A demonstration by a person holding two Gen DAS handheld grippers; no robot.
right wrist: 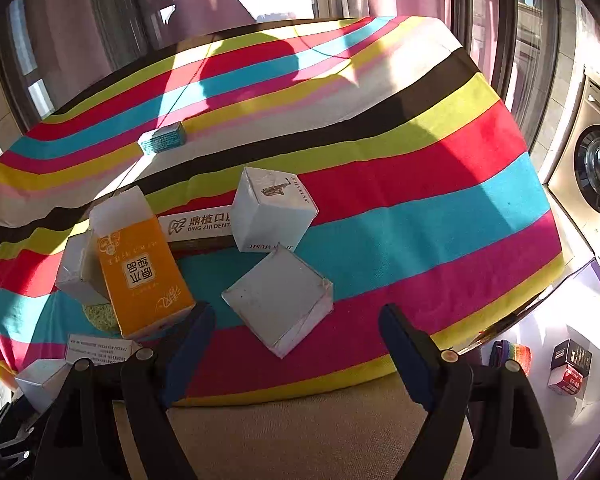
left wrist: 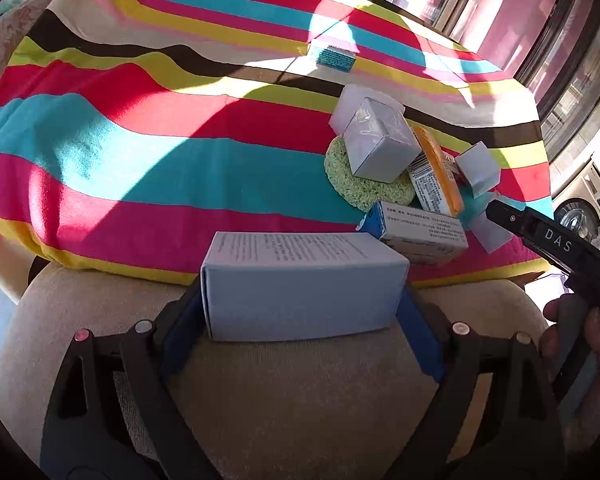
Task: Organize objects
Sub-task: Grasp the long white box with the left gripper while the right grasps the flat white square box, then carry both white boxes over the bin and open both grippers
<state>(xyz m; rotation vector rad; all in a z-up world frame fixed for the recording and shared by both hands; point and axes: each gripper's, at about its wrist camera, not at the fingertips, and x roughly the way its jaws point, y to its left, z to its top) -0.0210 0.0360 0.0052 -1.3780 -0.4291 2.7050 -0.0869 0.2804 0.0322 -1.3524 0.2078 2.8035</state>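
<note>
My left gripper (left wrist: 302, 300) is shut on a pale blue-grey box (left wrist: 300, 280) and holds it over the beige cushion edge (left wrist: 292, 380), in front of the striped cloth (left wrist: 140, 160). A pile of boxes lies on the cloth: a grey cube (left wrist: 380, 144), an orange box (left wrist: 436, 172), a white and blue box (left wrist: 416, 228) and a green sponge (left wrist: 360, 184). My right gripper (right wrist: 296, 340) is open and empty just in front of a grey cube (right wrist: 280, 300), with the orange box (right wrist: 140, 272) to its left and a white music box (right wrist: 272, 212) behind. My right gripper also shows in the left wrist view (left wrist: 540, 236).
A small teal box (right wrist: 164, 138) lies alone farther back on the cloth; it also shows in the left wrist view (left wrist: 336, 58). A washing machine (right wrist: 596, 168) stands at the right. A dark box (right wrist: 570, 364) and a rainbow strap (right wrist: 512, 354) lie on a white surface at lower right. Windows run behind.
</note>
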